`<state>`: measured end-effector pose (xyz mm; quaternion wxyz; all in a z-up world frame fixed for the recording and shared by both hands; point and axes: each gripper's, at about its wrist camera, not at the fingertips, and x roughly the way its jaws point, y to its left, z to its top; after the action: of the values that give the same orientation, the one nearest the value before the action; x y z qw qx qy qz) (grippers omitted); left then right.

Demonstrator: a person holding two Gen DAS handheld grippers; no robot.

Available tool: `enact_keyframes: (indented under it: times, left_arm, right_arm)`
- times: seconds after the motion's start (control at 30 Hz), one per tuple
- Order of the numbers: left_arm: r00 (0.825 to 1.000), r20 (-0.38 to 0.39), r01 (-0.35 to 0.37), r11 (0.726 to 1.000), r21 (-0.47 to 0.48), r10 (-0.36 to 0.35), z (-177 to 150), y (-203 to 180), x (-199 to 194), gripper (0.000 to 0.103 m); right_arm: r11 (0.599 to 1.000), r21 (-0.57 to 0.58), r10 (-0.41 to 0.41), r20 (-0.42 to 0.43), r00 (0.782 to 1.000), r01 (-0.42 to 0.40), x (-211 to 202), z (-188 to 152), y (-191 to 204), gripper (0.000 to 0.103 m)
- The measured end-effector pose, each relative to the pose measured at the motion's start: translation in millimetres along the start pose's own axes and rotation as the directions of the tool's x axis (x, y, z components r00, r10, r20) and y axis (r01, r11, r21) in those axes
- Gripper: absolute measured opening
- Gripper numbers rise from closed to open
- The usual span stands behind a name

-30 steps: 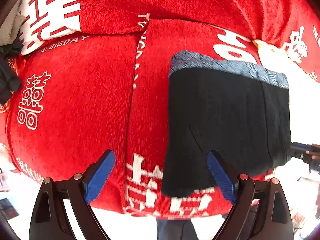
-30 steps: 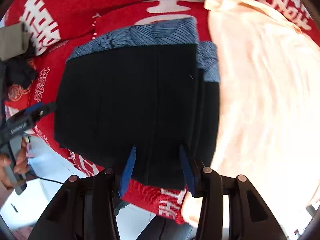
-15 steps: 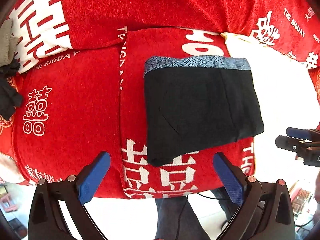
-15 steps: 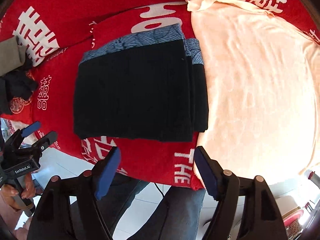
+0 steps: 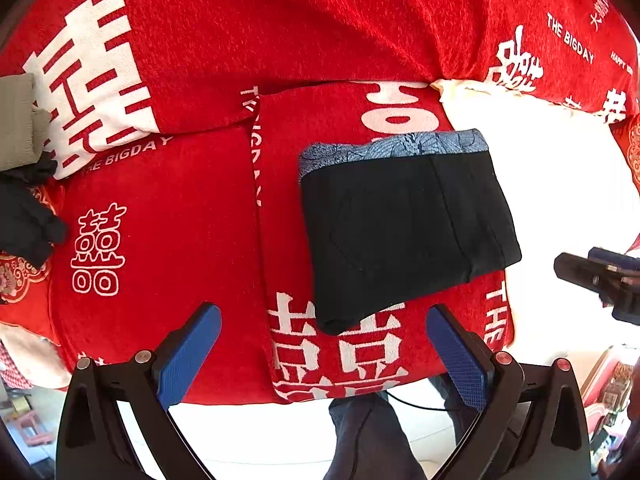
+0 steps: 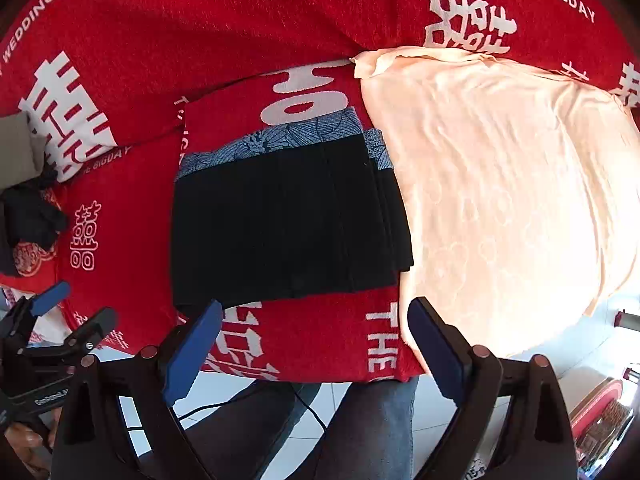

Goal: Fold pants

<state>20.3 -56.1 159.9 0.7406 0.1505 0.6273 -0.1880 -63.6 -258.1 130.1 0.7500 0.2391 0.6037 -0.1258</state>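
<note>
Folding looks done: black folded cloth pants [image 5: 404, 232] lie at 12 o'clock. Left gripper [image 5: 322, 354] gapes empty; right gripper [image 6: 316, 344] has just spread apart, empty. Next, back away.

A red blanket [image 6: 260, 32] with large white characters and English lettering covers the furniture, which is hidden beneath it. Beside it on the right lies a pale peach sheet [image 6: 500, 184], washed out by strong light. Below the blanket's near edge, a white tiled floor [image 6: 236, 384] shows, with a thin black cable [image 6: 224, 402] across it.
</note>
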Motion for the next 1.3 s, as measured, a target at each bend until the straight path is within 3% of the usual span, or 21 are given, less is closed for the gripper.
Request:
enact_keyframes:
  times: [0.33,0.7,1.03,1.3]
  left_arm:
    - [0.998,0.048,-0.039,0.999,-0.036,0.041,2.3,-12.2,-20.7,0.103]
    - [0.997,0.031,-0.073,0.992,-0.106,0.076,-12.7,-42.3,-36.3,0.103]
    - [0.995,0.031,-0.089,0.988,-0.129,0.094,-22.4,-57.9,-45.7,0.103]
    - [0.994,0.018,-0.108,0.988,-0.112,0.111,-22.5,-69.3,-44.8,0.103]
  right_arm:
    - [1.000,-0.008,0.027,-0.004,1.000,-0.027,-12.0,-2.5,7.7,0.095]
    - [0.994,-0.080,0.070,0.023,0.997,-0.068,-37.2,-3.3,-4.1,0.095]
    - [0.997,-0.048,0.058,0.035,0.998,-0.056,-51.1,-14.3,-33.6,0.095]
    - [0.996,-0.082,0.038,0.052,0.998,-0.033,-59.5,-20.4,-31.2,0.095]
